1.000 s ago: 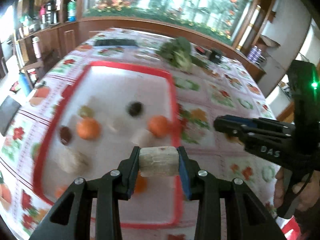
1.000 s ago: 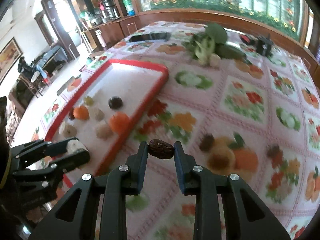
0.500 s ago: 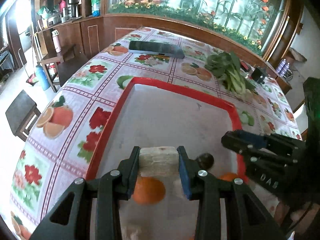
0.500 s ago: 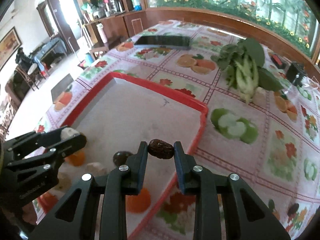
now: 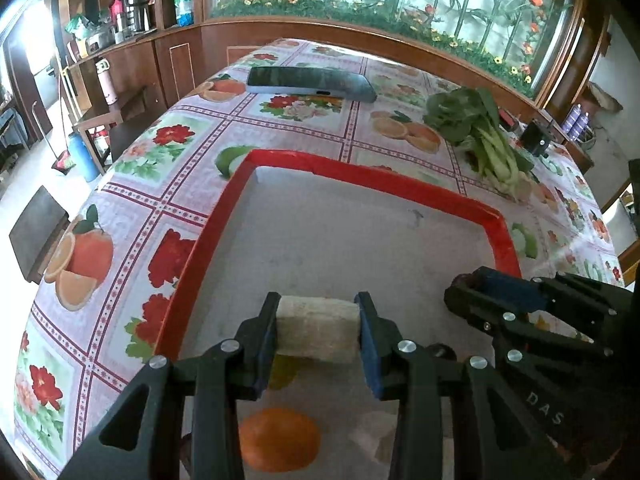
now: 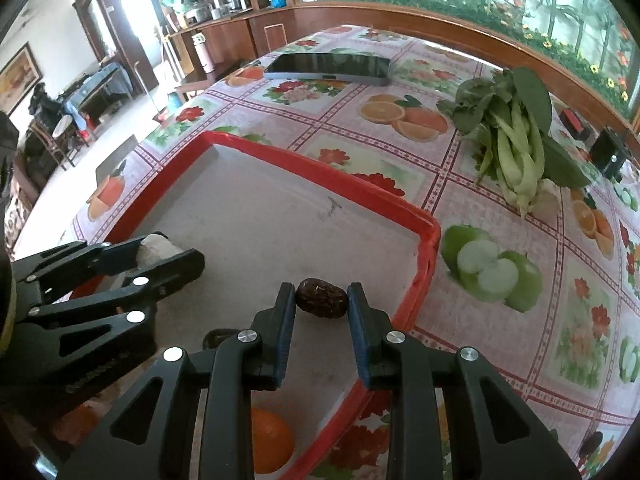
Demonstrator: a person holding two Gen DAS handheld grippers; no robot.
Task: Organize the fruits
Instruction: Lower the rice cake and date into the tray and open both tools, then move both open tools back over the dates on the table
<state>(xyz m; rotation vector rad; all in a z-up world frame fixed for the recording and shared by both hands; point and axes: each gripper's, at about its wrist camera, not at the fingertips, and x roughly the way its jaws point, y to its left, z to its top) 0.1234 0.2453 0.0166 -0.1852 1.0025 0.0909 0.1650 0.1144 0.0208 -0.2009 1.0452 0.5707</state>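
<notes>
Both loads hang over the red tray: the left gripper pinches a pale chunk, the right gripper a date, so lowering and letting go looks next.

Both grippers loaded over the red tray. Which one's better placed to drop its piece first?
Probably left. The left gripper holds its pale chunk well inside the tray, over bare floor. The right gripper holds its date closer to the rim.

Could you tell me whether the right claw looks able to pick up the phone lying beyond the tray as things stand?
Probably not: the right claw is already shut on a brown date, and the phone lies well past the red tray's far rim.
</notes>
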